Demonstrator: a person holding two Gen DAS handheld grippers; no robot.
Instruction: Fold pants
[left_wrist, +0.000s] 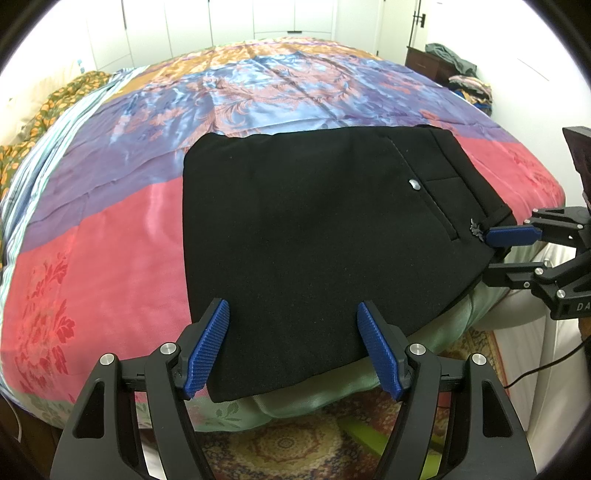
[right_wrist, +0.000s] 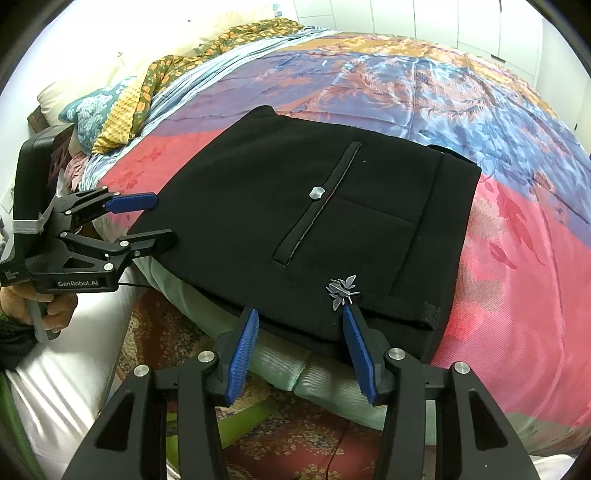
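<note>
The black pants (left_wrist: 314, 240) lie folded into a compact rectangle at the near edge of the bed, back pocket and silver button (left_wrist: 415, 183) facing up; they also show in the right wrist view (right_wrist: 295, 206). My left gripper (left_wrist: 293, 347) is open, its blue fingers spread at the near folded edge, holding nothing. It also shows in the right wrist view (right_wrist: 157, 218). My right gripper (right_wrist: 299, 350) is open at the waistband end, beside a small silver ornament (right_wrist: 341, 290), holding nothing. It also shows in the left wrist view (left_wrist: 506, 254).
The bed has a glossy quilt (left_wrist: 110, 258) in pink, purple and blue, with a pale green border (right_wrist: 325, 380) hanging over the edge. Pillows and a floral cloth (right_wrist: 147, 81) lie at the head. A patterned rug (left_wrist: 295, 450) covers the floor. Clothes are piled on a dark dresser (left_wrist: 454, 70).
</note>
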